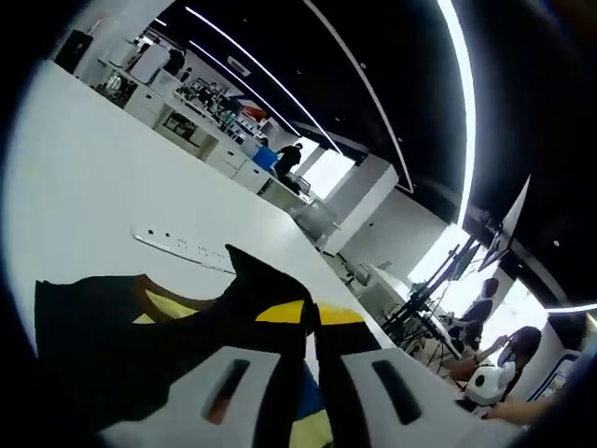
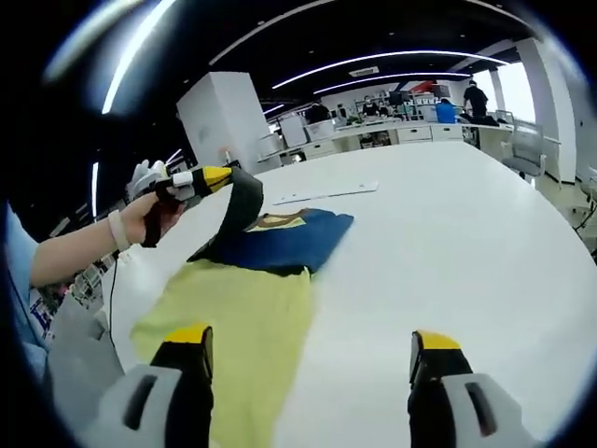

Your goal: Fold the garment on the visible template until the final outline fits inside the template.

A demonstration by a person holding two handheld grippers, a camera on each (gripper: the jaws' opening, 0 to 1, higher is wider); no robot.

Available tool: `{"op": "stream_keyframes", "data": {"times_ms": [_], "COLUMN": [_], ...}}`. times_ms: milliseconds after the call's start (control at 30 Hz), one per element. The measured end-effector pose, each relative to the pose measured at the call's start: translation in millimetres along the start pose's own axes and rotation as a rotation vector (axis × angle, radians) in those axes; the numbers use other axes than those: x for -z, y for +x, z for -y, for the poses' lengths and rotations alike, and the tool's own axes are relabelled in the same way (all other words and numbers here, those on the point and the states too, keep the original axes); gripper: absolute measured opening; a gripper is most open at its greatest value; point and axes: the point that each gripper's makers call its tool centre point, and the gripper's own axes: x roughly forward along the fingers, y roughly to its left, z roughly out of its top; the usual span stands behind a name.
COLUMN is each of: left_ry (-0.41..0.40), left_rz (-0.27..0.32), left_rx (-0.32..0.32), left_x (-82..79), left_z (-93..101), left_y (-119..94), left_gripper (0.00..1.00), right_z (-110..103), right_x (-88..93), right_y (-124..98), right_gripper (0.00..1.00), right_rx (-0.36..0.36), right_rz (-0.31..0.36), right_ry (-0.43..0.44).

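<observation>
We find the white table (image 2: 485,243) bare and wide ahead of the right gripper (image 2: 310,359), whose fingers stand spread, holding nothing. The yellow template (image 2: 238,327) runs under its left finger; the dark blue garment (image 2: 280,245) lies across the template's far edge. The left gripper (image 1: 310,322) is clamped on a lifted garment edge, raised above the table

The garment (image 2: 280,241) lies on the worktop (image 2: 466,243), partly on the template (image 2: 233,336). In the right gripper view the left gripper (image 2: 201,182) is at 10 o'clock, lifting one garment edge. A ruler (image 2: 326,194) lies behind the garment, towards 12 o'clock.
</observation>
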Motion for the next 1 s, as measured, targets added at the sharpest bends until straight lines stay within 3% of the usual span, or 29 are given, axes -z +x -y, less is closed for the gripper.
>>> {"op": "stream_keyframes", "data": {"times_ms": [367,567,733,1000], "left_ry": [0.051,0.031,-0.032,-0.014], "left_rz": [-0.129,-0.181,-0.193,-0.233], "left_rx": [0.103,0.119,0.069,0.04], "left_x": [57.4,88.3,103.3,118.6], "left_z": [36.7,42.4,27.2,14.1], "left_y": [24.3,35.4,46.7,50.1], "left_gripper": [0.0,0.0,0.0,0.0], "right_z": [7.6,7.5,9.7,7.2], "right_x": [11.4,16.0,19.5,22.5], "right_y": [-4.9,-5.4,-7.3,-13.4], "right_gripper": [0.87,0.86,0.86,0.86], "right_rx": [0.013,0.013,0.016,0.005], "right_rz": [-0.012,-0.017,-0.014,0.01], "right_ry": [0.026,0.034,0.048,0.069]}}
